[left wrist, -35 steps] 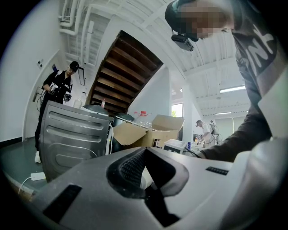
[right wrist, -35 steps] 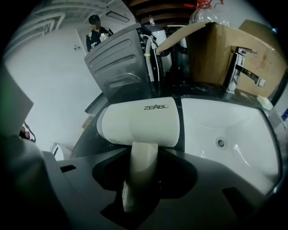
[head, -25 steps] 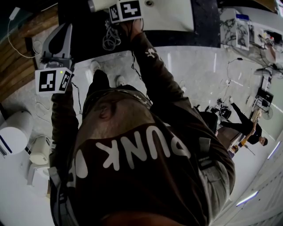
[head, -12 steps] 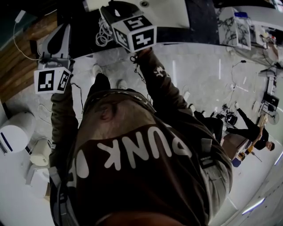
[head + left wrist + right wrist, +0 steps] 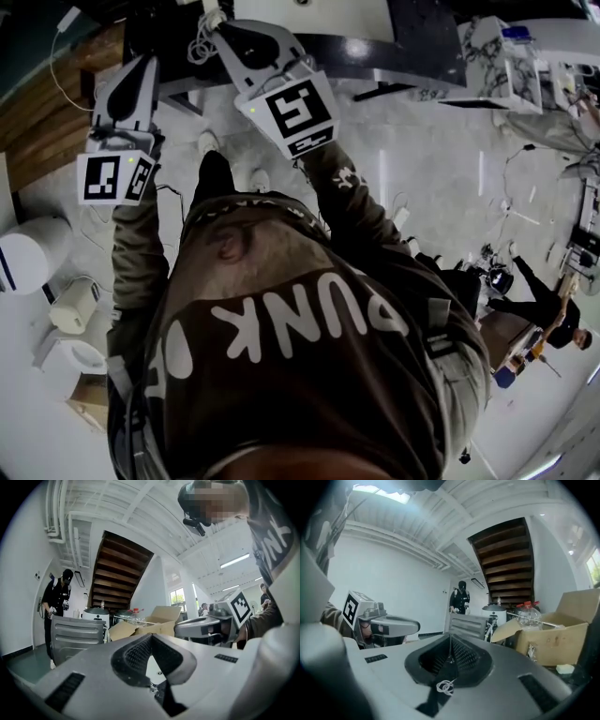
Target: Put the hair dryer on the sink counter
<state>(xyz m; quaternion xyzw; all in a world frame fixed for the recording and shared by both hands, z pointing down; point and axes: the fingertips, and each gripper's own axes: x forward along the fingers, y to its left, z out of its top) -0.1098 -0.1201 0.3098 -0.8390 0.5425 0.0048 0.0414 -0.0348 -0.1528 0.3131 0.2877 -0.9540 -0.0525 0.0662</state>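
Note:
In the head view, a coil of pale cord point(image 5: 200, 47) lies at the edge of the dark sink counter point(image 5: 422, 42). A pale piece at the top edge point(image 5: 208, 13) seems to be the hair dryer, mostly cut off. My right gripper point(image 5: 217, 26) points at that spot from just short of the counter. Its jaws are closing, and the right gripper view shows them meeting point(image 5: 450, 645) with nothing between them. My left gripper point(image 5: 142, 60) is held up to the left of it, pads together point(image 5: 150, 638) and empty.
A white sink basin point(image 5: 319, 13) is set in the counter. White appliances point(image 5: 23, 255) stand on the floor at the left. A cardboard box point(image 5: 555, 639), a grey metal chair point(image 5: 75, 637) and a person in black point(image 5: 461, 597) are farther off. Another person point(image 5: 548, 300) is at the far right.
The right gripper has drawn back from the counter toward my body, and its marker cube now sits lower in the head view. The left gripper has hardly moved.

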